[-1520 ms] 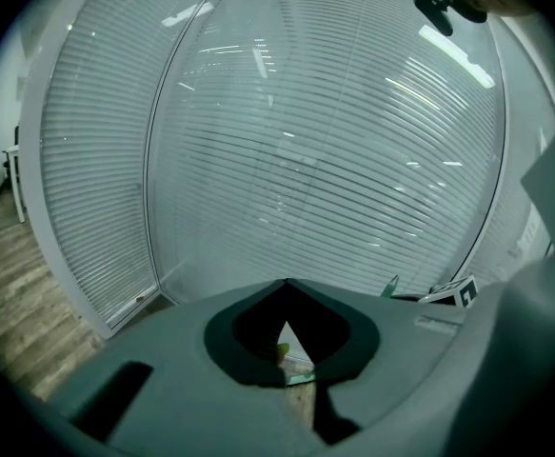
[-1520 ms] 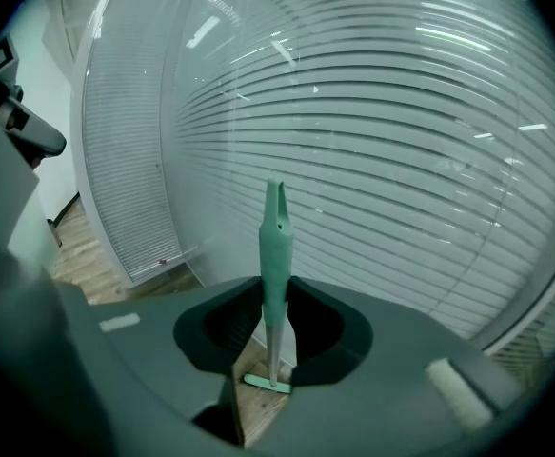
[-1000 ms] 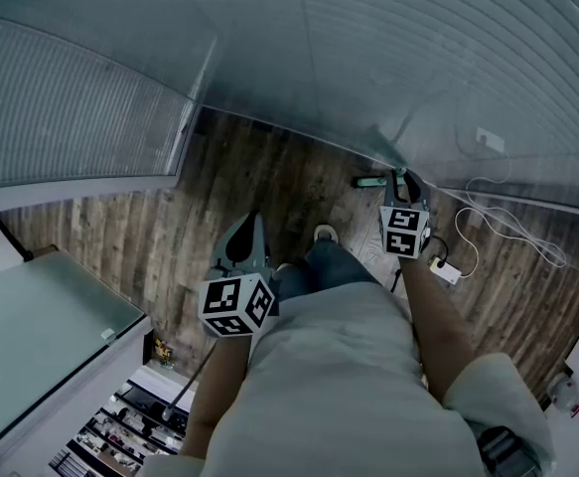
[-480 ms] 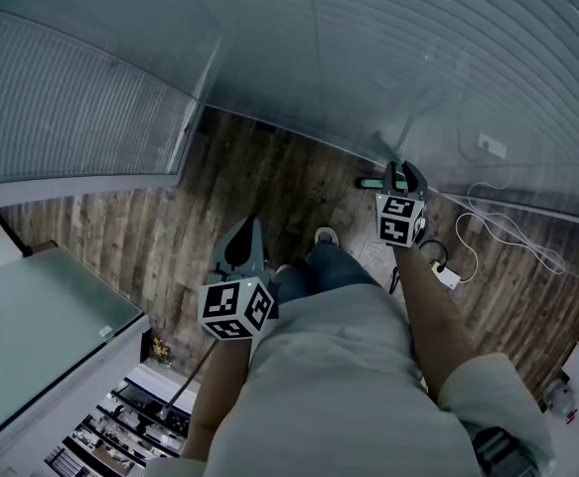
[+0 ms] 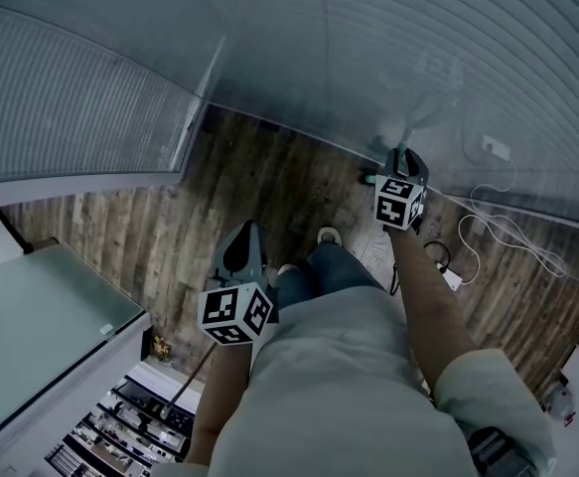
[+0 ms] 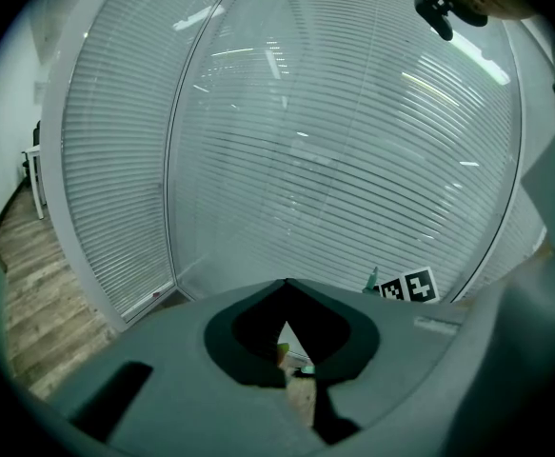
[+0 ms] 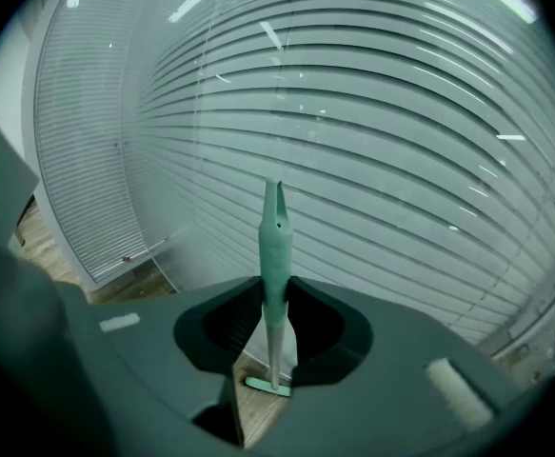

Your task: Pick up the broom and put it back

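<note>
The broom (image 7: pixel 274 255) has a pale green handle and stands upright against the blind-covered glass wall. Its narrow green head (image 7: pixel 267 386) rests on the wooden floor. My right gripper (image 7: pixel 275 281) is shut on the handle, which rises above the jaws. In the head view my right gripper (image 5: pixel 401 157) is stretched out towards the wall, with a bit of the broom head (image 5: pixel 367 179) showing beside it. My left gripper (image 5: pixel 250 233) hangs over the floor near the person's legs. Its jaws meet at the tips in the left gripper view (image 6: pixel 285 282), with nothing between them.
Glass walls with blinds (image 5: pixel 388 58) close off the far side and meet in a corner (image 5: pixel 198 117). A white power strip (image 5: pixel 449 275) and cables (image 5: pixel 507 229) lie on the floor at the right. A grey cabinet (image 5: pixel 41 326) and shelves (image 5: pixel 130 427) stand at the left.
My right gripper has moved away from the person towards the blind-covered wall, carrying the broom with it. The left gripper has stayed where it was.
</note>
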`<move>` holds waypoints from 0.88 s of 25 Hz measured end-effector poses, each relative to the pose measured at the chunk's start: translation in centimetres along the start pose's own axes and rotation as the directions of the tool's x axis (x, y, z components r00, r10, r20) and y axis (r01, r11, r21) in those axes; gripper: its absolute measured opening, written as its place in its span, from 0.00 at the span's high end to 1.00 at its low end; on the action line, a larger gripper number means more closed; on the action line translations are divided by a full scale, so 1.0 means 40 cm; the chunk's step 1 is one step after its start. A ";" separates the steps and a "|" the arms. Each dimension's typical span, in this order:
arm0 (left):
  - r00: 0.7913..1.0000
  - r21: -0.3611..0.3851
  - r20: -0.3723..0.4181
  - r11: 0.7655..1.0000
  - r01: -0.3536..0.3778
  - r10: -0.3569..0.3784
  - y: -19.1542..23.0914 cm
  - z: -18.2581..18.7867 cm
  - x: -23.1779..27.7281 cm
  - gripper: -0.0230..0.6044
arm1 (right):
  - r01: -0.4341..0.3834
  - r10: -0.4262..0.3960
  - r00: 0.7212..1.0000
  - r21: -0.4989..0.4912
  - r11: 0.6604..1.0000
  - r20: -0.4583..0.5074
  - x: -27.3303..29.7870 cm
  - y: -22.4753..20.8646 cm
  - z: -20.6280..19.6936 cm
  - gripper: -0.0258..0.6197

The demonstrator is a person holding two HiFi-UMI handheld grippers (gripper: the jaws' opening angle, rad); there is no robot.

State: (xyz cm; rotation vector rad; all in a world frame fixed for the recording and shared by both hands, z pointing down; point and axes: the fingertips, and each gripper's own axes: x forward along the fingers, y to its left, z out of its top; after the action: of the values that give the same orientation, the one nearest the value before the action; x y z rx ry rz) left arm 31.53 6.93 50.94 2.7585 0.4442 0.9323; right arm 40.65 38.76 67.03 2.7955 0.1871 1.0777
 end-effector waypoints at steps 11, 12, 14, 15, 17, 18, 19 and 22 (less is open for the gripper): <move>1.000 -0.013 -0.004 1.000 -0.021 0.020 0.012 -0.018 -0.016 0.96 | 0.016 -0.017 1.000 -0.015 1.000 -0.017 0.037 0.007 0.003 0.82; 1.000 -0.014 -0.006 1.000 -0.022 0.022 0.013 -0.020 -0.017 0.96 | 0.019 -0.019 1.000 -0.017 1.000 -0.020 0.041 0.008 0.004 0.82; 1.000 -0.015 -0.009 1.000 -0.026 0.026 0.014 -0.023 -0.018 0.96 | 0.027 -0.027 0.999 -0.016 1.000 -0.023 0.050 0.006 0.007 0.82; 1.000 -0.015 -0.010 0.999 -0.028 0.028 0.014 -0.025 -0.019 0.96 | 0.031 -0.031 0.999 -0.013 0.999 -0.025 0.054 0.003 0.009 0.82; 0.999 -0.019 -0.010 0.999 -0.034 0.034 0.015 -0.028 -0.023 0.96 | 0.036 -0.036 0.999 -0.013 0.999 -0.025 0.059 0.001 0.013 0.82; 0.999 -0.020 -0.011 0.999 -0.037 0.037 0.017 -0.029 -0.026 0.96 | 0.038 -0.038 0.999 -0.014 0.999 -0.025 0.061 0.001 0.015 0.82; 0.999 -0.021 -0.010 0.999 -0.040 0.040 0.019 -0.031 -0.029 0.96 | 0.039 -0.039 0.999 -0.014 0.999 -0.026 0.063 0.001 0.015 0.82; 0.999 -0.021 -0.009 0.999 -0.048 0.048 0.019 -0.036 -0.032 0.96 | 0.042 -0.043 0.999 -0.014 0.999 -0.030 0.070 0.000 0.011 0.82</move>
State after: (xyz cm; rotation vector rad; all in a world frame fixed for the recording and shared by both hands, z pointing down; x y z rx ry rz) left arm 29.83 5.90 51.55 2.7579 0.3688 0.9550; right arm 43.01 39.18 68.55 2.7518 0.2411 1.1087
